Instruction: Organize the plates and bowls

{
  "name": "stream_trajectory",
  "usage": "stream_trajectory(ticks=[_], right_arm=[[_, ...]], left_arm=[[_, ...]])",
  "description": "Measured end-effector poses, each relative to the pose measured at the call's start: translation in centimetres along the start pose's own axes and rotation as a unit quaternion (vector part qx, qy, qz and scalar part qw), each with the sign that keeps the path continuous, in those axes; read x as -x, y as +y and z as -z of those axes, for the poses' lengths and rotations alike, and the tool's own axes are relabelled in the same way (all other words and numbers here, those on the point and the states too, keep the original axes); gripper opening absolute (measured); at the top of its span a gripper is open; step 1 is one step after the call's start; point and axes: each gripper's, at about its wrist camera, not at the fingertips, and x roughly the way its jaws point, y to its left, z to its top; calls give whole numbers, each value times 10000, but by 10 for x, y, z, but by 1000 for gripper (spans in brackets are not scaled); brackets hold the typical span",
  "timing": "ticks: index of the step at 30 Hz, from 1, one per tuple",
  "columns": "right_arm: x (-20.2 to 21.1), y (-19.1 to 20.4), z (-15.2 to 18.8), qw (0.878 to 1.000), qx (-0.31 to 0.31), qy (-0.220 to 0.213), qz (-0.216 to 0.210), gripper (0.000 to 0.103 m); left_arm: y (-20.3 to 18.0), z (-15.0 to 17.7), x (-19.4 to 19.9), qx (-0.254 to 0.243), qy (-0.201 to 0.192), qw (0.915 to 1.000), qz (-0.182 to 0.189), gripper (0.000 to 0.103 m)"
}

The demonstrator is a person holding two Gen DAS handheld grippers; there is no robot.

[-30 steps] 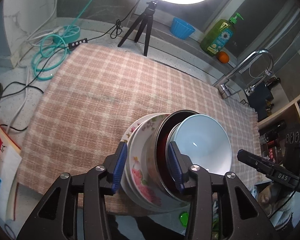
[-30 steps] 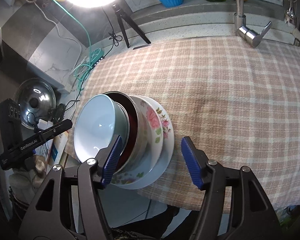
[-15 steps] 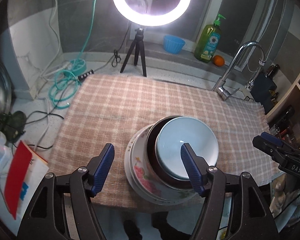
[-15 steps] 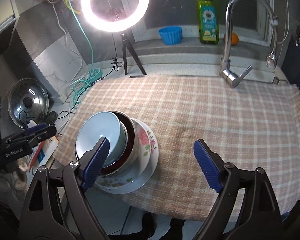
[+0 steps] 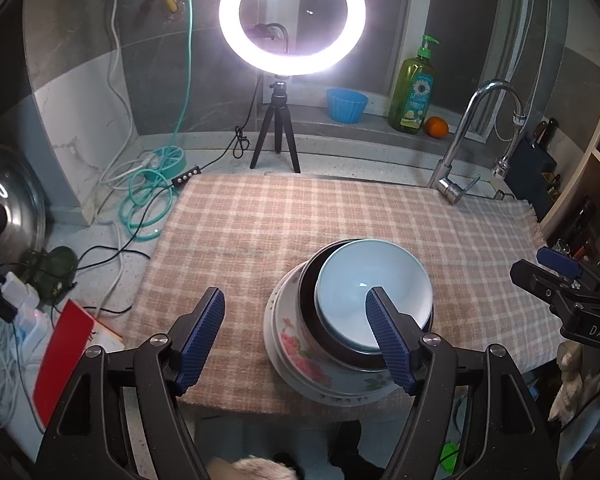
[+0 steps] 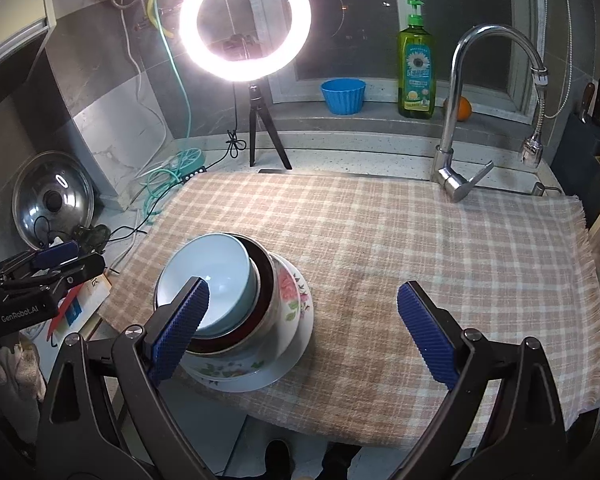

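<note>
Left wrist view shows the left gripper (image 5: 296, 332) hanging above the near edge of the checked cloth (image 5: 260, 232), its jaws having just been opening and now standing apart with nothing pressed between them; its right pad only overlaps the stack in the picture. The stack sits close to the cloth's near edge: a light blue bowl (image 5: 374, 286) nested in a dark bowl (image 5: 308, 304), that in a floral bowl (image 5: 300, 354), all on a white plate (image 5: 278, 364). In the right wrist view the right gripper (image 6: 302, 322) is likewise spread wide, its jaws having just been opening, with bare cloth between the pads and the same stack off to its left. The piece count looks sorted into one pile, so I judge the organizing near its end, or a re-grasp is pending. The risks lie in the stack itself. The blue bowl sits off-centre, shifted toward one side of the dark bowl, so a nudge from a descending pad could tip or slide it. The pile stands near the counter's front edge, and the cloth appears to drape over it, so any tug on the cloth, or a push toward the person, could carry the crockery off. The two grippers are also close, and could collide beside the stack.
</note>
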Motion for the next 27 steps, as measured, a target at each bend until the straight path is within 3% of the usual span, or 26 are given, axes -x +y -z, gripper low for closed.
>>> stream_trajectory(ticks=[27], right_arm=[[-5,7,-1,9999,27,36,-113,97]], left_arm=[[0,-3,3,5,-50,10000,11,73]])
